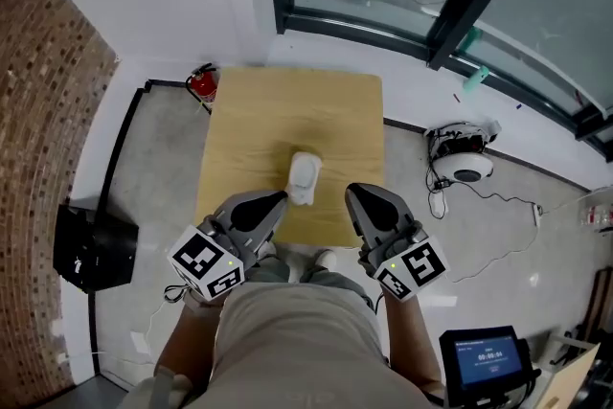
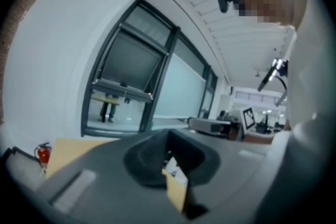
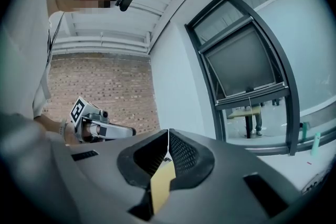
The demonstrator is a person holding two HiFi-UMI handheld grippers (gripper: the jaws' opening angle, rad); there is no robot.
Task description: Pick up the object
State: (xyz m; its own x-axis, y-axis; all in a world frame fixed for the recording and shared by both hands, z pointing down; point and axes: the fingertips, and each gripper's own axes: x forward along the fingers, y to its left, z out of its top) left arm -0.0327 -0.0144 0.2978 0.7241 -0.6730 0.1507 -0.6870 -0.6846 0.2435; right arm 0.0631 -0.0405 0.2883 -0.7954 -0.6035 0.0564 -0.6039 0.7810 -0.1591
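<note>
One white object sits on the table, near its 6 o'clock edge, with open wood around it from 9 through 12 to 3. Two grippers hover at that near edge, the left gripper just beside the object at its 8 o'clock and the right gripper near it at 4 o'clock, each with jaws pressed together and gripping nothing. One fire extinguisher stands on the floor off the table's 11 o'clock corner.

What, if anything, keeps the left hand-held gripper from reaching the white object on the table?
Likely nothing, so yes: the white object is alone on the table, close beside the left hand-held gripper, but its jaws are together and must open first.
</note>
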